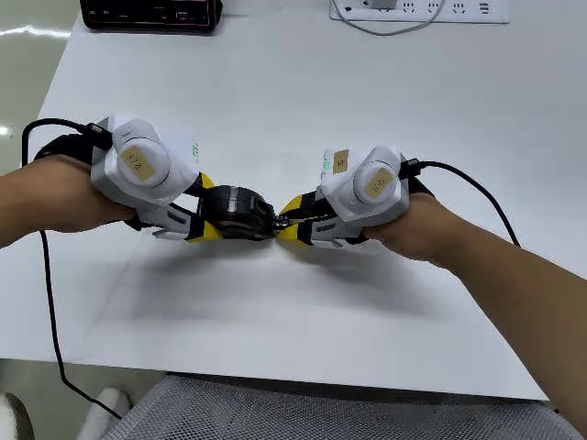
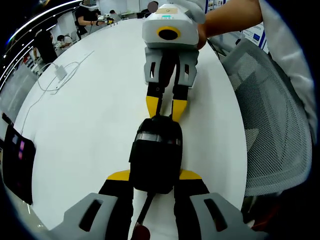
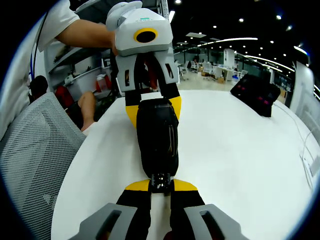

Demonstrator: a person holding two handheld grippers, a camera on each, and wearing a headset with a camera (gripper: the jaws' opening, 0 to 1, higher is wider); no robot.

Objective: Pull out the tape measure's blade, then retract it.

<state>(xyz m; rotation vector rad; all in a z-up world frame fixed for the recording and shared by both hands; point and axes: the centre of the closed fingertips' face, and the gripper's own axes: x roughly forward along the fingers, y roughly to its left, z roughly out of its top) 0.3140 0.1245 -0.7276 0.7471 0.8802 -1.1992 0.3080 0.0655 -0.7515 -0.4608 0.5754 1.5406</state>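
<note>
A black tape measure [image 1: 235, 212] hangs just above the white table [image 1: 303, 101], gripped across its case by my left gripper [image 1: 204, 207]. In the left gripper view the case [image 2: 156, 155] sits between the yellow-tipped jaws. My right gripper [image 1: 292, 222] faces it, shut on the blade's end hook [image 3: 161, 182] right at the case mouth. The blade is fully inside the case [image 3: 157, 137]. The right gripper [image 2: 166, 104] shows from the front in the left gripper view, and the left gripper [image 3: 152, 105] shows likewise in the right gripper view.
A black device [image 1: 151, 13] sits at the table's far left edge and a white power strip [image 1: 417, 9] with a cable at the far right. A black cable [image 1: 48, 302] hangs off the left side. A mesh chair [image 1: 321, 412] is at the near edge.
</note>
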